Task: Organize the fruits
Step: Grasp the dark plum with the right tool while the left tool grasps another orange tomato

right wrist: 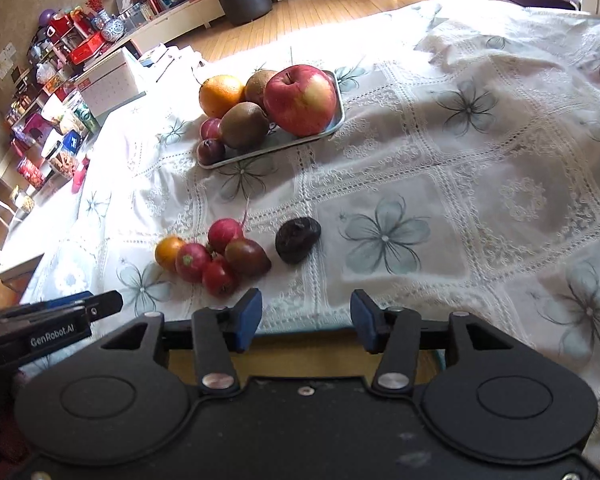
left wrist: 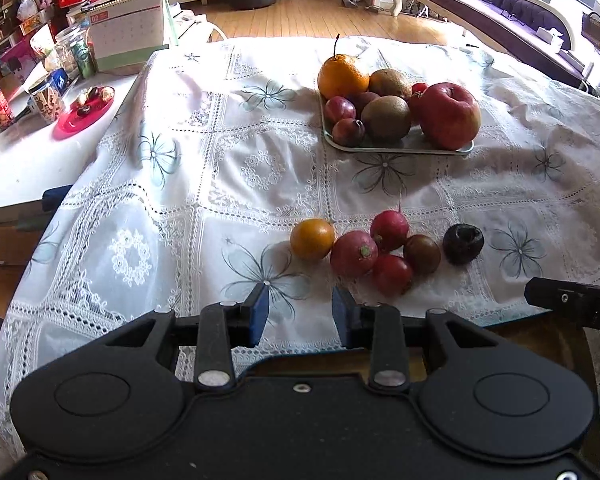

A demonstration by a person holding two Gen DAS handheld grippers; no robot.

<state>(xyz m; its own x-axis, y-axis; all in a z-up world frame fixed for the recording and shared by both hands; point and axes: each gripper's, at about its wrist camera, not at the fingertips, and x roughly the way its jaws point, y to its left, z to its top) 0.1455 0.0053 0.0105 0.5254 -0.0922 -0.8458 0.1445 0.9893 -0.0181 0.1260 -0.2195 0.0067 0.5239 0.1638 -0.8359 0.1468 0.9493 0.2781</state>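
A grey tray [left wrist: 396, 148] [right wrist: 268, 150] on the lace tablecloth holds a big red apple [left wrist: 449, 115] [right wrist: 300, 100], an orange [left wrist: 342, 76] [right wrist: 220, 95], two kiwis [left wrist: 386, 117] [right wrist: 244, 125] and small plums [left wrist: 348, 131] [right wrist: 211, 151]. Nearer me lies a loose cluster: a small orange fruit [left wrist: 312, 239] [right wrist: 168, 252], red radishes [left wrist: 354, 253] [right wrist: 225, 234], a dark tomato [left wrist: 421, 254] [right wrist: 247, 257] and a black wrinkled fruit [left wrist: 463, 243] [right wrist: 298, 239]. My left gripper [left wrist: 300, 308] is open and empty just short of the cluster. My right gripper [right wrist: 306, 316] is open and empty near the table's front edge.
A side table at the left carries a red plate [left wrist: 83, 111], jars, cans and a desk calendar [left wrist: 128, 30]. Shelves with clutter stand behind it. The right gripper's body [left wrist: 572, 304] shows at the right edge of the left wrist view. Bare tablecloth [right wrist: 480, 200] stretches to the right.
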